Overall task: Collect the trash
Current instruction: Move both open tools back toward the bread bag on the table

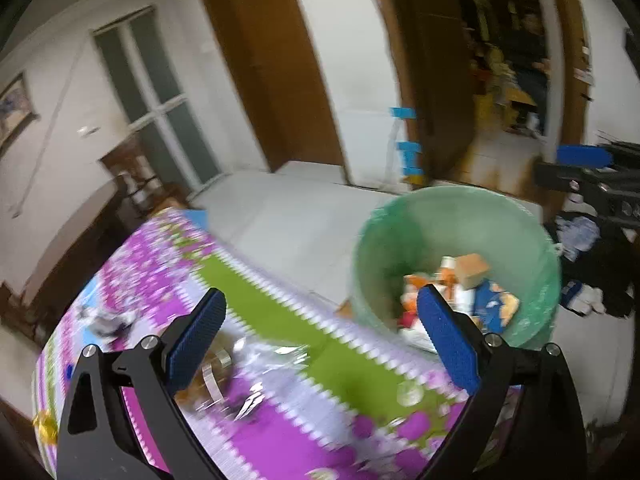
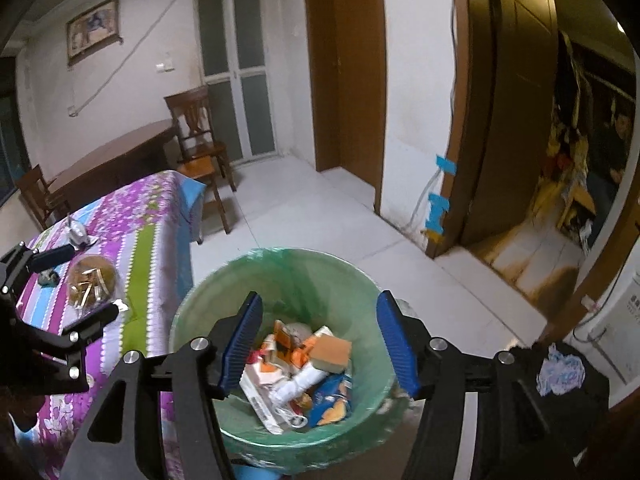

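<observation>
A green-lined trash bin [image 2: 208, 312] stands on the floor beside the table, holding several wrappers and boxes [image 2: 304, 368]. My right gripper [image 2: 320, 344] is open and empty, hovering directly above the bin. My left gripper [image 1: 320, 344] is open and empty above the purple floral tablecloth [image 1: 280, 432]. A clear plastic bag with brown and gold contents [image 1: 224, 364] lies on the cloth just ahead of the left gripper. It also shows in the right wrist view [image 2: 90, 280], with the left gripper [image 2: 76, 284] around it. The bin shows in the left wrist view [image 1: 532, 280].
A small crumpled grey wrapper [image 2: 76, 234] lies farther back on the table. A wooden chair [image 2: 200, 140] and a brown table [image 2: 112, 156] stand behind. Dark cloth with a crumpled blue-white item [image 2: 560, 372] sits right of the bin. An open doorway [image 2: 580, 160] is at right.
</observation>
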Tool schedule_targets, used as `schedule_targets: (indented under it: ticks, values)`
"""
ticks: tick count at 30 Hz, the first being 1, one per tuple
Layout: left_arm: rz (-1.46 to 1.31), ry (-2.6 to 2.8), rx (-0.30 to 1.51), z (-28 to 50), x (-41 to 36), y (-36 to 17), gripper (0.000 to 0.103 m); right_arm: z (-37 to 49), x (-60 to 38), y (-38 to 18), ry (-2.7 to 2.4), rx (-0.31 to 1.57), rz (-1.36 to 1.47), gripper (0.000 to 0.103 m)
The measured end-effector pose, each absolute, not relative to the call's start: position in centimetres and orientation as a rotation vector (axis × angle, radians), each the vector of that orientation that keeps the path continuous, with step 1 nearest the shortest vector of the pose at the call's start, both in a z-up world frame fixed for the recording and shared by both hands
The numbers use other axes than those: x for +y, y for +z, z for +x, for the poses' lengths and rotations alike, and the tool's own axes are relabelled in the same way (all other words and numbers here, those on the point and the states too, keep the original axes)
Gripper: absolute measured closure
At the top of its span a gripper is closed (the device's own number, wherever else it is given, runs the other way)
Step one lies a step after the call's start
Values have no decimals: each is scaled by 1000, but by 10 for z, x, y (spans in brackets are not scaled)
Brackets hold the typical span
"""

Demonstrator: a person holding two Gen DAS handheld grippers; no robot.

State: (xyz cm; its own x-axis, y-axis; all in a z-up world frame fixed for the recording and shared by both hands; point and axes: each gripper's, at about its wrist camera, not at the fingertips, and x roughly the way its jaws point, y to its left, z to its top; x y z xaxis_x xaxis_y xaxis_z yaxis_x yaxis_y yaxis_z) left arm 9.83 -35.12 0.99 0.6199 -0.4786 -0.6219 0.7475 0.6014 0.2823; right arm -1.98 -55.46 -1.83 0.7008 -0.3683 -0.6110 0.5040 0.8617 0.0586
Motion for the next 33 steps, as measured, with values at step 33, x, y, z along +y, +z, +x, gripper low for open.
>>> schedule_targets:
  ticks: [33]
  values:
    - [342, -255, 590, 161, -148, 2, 8, 73, -357, -2, -226, 477, 37, 32]
